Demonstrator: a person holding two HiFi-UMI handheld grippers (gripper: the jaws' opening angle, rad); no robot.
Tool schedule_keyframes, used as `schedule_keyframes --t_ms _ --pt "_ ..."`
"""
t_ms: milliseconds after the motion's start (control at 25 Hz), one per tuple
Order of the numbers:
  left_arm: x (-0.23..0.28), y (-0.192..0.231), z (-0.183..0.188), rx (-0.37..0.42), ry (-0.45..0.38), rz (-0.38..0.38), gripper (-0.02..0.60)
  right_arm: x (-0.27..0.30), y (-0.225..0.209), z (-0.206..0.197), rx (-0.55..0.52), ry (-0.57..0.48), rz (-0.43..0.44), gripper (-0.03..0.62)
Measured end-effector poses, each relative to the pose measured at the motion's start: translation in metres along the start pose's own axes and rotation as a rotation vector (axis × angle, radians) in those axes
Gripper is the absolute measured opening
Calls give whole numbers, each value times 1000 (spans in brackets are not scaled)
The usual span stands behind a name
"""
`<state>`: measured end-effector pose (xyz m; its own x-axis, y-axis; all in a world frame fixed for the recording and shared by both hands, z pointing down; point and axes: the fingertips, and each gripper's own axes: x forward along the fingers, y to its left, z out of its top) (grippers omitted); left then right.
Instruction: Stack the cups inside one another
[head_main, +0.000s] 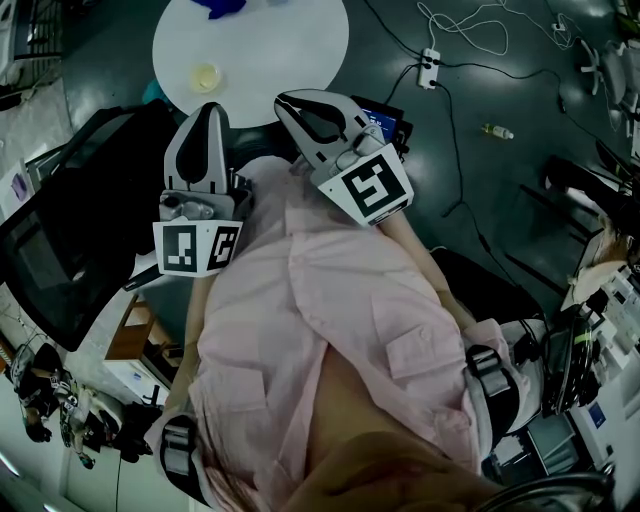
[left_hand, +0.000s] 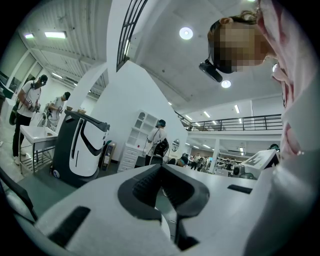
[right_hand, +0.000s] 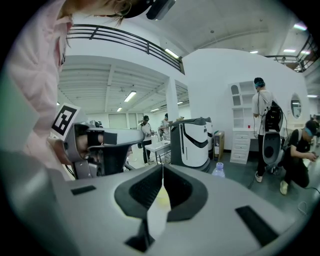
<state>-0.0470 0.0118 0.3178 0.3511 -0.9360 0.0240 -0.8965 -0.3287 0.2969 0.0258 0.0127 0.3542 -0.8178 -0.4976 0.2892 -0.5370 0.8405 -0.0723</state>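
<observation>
Pink shirt (head_main: 330, 330) fills the near part of the head view, with both my grippers held up against it. One cup (head_main: 206, 76), small and pale yellowish, stands on the round white table (head_main: 290, 50) toward that table's near left edge. It stands alone, with no other cup in it or around it. At the table's far edge lies a blue thing (head_main: 222, 8), cut by the frame; I cannot tell what it is.

My left gripper (head_main: 212, 108) points at the table with its tips just short of the rim, near the cup but apart from it. Its jaws are pressed together with nothing between the pads. My right gripper (head_main: 285, 100) sits just to the right of it, angled toward the same rim, jaws likewise closed on nothing.

Farther right, on the dark floor (head_main: 480, 180), lie a white power strip (head_main: 430, 68) with cables and a small bottle (head_main: 497, 131). The right gripper view looks out across the hall to a white and black machine (right_hand: 192, 142), a water bottle (right_hand: 218, 170) and several people standing well off.
</observation>
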Motion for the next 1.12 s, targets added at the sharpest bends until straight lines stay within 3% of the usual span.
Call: schedule_keyframes --t_ms 1120 --pt "2 -2 1 13 6 -9 15 0 -3 -3 26 -2 -9 31"
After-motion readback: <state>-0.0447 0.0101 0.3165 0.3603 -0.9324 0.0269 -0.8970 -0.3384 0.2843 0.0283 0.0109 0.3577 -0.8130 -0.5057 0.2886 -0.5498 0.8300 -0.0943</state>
